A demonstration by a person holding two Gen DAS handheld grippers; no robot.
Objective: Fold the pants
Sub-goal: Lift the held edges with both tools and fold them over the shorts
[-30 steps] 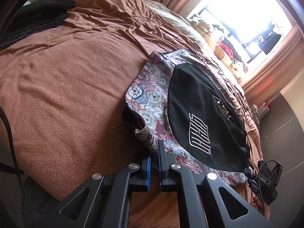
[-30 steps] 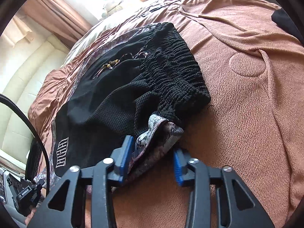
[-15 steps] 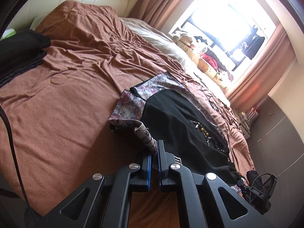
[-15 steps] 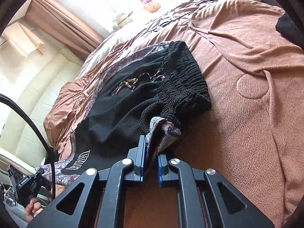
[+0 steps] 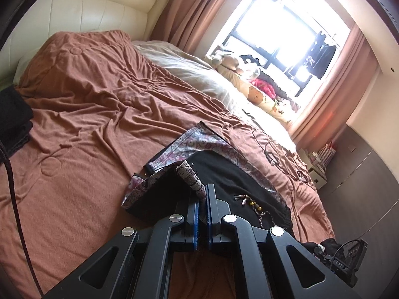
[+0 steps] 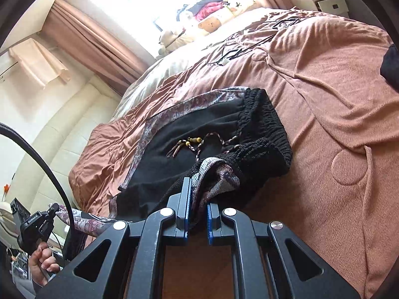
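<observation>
Black pants [image 5: 224, 174] with a paisley trim lie on the brown bedspread [image 5: 82, 129]. My left gripper [image 5: 202, 191] is shut on a rolled paisley hem corner, held up off the bed, so the cloth under it hangs in a fold. In the right wrist view the pants [image 6: 189, 124] show a beaded drawstring [image 6: 197, 144] and a ribbed waistband [image 6: 264, 124]. My right gripper [image 6: 198, 194] is shut on a bunch of waistband and patterned lining, raised above the bedspread [image 6: 336, 104]. The left gripper [image 6: 32, 221], in a hand, appears at the lower left.
A stack of dark folded clothes [image 5: 12, 117] sits at the bed's left edge. Soft toys [image 5: 256, 94] and a pale pillow line the window side. A thin cable [image 6: 232, 54] lies on the bedspread beyond the pants. A white nightstand [image 6: 324, 0] stands past the bed.
The right jaws went from open around the waistband to shut on it. Both grippers rose, lifting the near edge of the pants; the left one brought the hem up and toward the waistband.
</observation>
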